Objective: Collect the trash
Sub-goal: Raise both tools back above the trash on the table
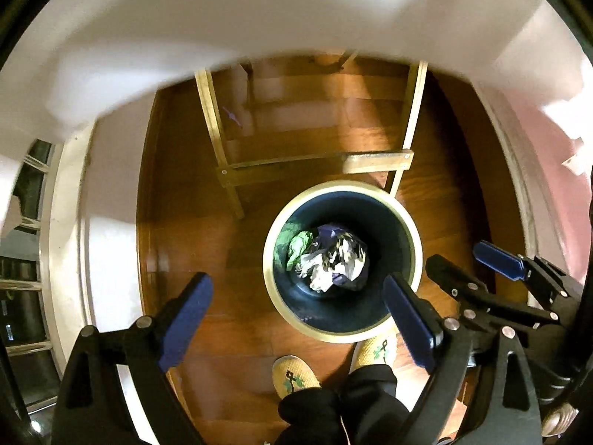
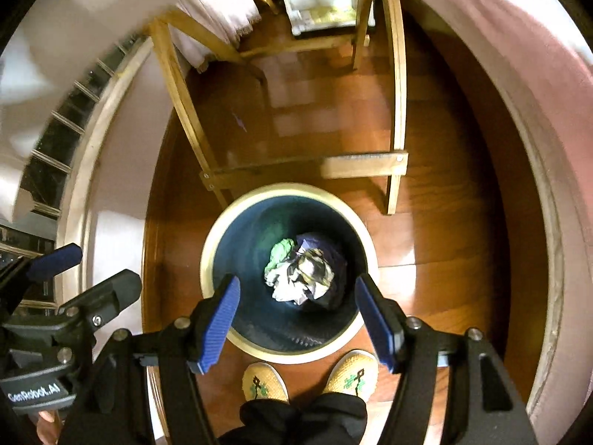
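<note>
A round dark-blue trash bin with a cream rim (image 1: 343,185) stands on the wooden floor below both grippers; it also shows in the right wrist view (image 2: 289,187). Crumpled white, green and dark trash (image 1: 330,259) lies at its bottom, seen too in the right wrist view (image 2: 304,274). My left gripper (image 1: 296,319) is open and empty above the bin's near-left side. My right gripper (image 2: 298,319) is open and empty above the bin's near rim. The right gripper also shows at the right of the left wrist view (image 1: 478,263).
A wooden chair frame (image 1: 315,163) stands just beyond the bin, with its legs close to the rim (image 2: 393,185). The person's two yellow slippers (image 2: 307,378) are right before the bin. White walls and a pink bed edge (image 2: 519,111) flank the floor.
</note>
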### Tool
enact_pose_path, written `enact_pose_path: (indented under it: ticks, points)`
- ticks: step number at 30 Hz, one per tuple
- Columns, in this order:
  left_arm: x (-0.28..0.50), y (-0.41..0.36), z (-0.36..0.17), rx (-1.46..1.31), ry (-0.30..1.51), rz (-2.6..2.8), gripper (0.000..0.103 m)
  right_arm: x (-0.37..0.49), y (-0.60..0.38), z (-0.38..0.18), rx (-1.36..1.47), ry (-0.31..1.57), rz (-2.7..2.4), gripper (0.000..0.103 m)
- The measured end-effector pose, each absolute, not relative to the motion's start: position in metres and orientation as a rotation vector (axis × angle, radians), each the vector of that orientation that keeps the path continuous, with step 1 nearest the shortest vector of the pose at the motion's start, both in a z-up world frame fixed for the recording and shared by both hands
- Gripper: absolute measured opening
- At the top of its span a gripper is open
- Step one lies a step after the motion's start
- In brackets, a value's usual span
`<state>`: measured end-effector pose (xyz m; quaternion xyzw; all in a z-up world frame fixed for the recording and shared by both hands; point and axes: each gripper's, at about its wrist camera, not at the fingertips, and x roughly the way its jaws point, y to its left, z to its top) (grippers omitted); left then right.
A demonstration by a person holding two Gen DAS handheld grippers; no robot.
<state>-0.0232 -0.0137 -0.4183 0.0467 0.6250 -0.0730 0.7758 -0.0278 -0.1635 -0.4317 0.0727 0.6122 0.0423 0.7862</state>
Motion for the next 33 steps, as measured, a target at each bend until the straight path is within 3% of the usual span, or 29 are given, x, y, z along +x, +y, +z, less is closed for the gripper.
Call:
enact_pose_path:
  ticks: [16,33]
  points:
    - [-0.021,-0.002,-0.243,0.022,1.281,-0.223,0.092,-0.046,-0.157,-0.256,0.182,1.208,0.085,0.065]
    - [-0.017,-0.022,-0.037,0.076,0.974,-0.371,0.092,-0.053,-0.151,-0.045,0.137,0.915,0.068,0.065]
